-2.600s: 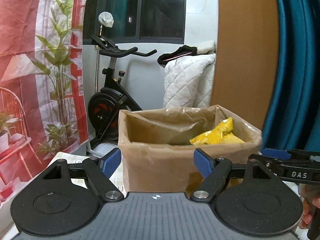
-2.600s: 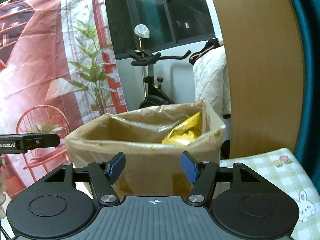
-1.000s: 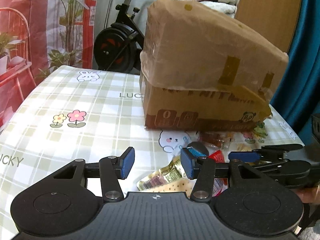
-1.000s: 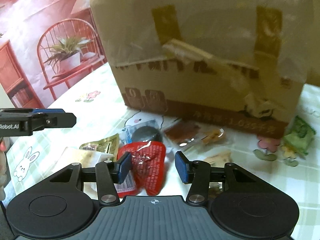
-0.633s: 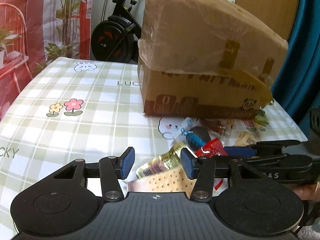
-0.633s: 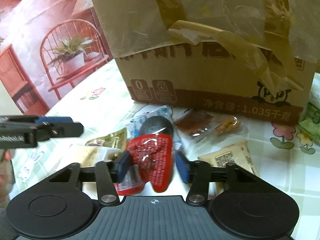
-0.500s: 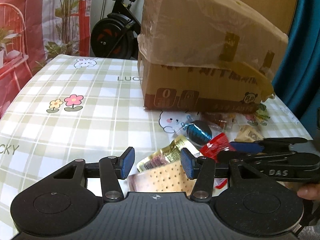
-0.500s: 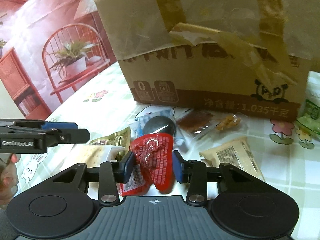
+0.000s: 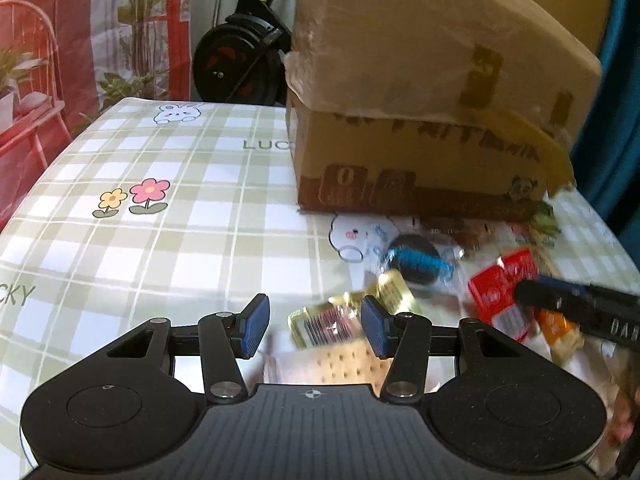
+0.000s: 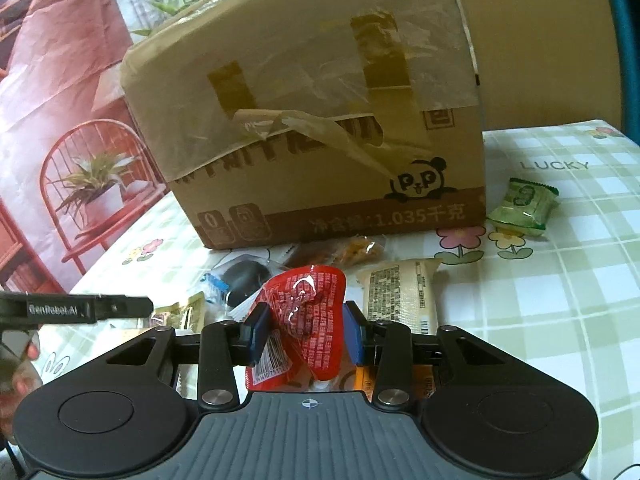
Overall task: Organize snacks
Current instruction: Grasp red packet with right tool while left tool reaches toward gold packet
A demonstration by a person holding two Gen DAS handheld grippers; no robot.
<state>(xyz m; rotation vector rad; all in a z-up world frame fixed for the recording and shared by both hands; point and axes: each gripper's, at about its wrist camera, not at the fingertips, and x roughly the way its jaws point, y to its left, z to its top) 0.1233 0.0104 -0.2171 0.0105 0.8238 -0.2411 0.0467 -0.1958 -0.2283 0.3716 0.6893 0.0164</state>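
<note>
Between R fingers (image 10: pixel 256 330): red pkt (image 10: pixel 306 304), now clamped.

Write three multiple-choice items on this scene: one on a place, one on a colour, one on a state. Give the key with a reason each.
1. Where does the green snack packet lie?
A. inside the box
B. on the tablecloth to the right of the cardboard box
C. in the left gripper

2. What colour is the packet in the right gripper?
A. red
B. blue
C. white

3. How is the left gripper?
A. shut on a packet
B. open, holding nothing
C. out of view

Key: B, it lies on the cloth past the box's right corner; A, the red snack packet is pinched between the pads; B, its pads stand apart above the snacks.
</note>
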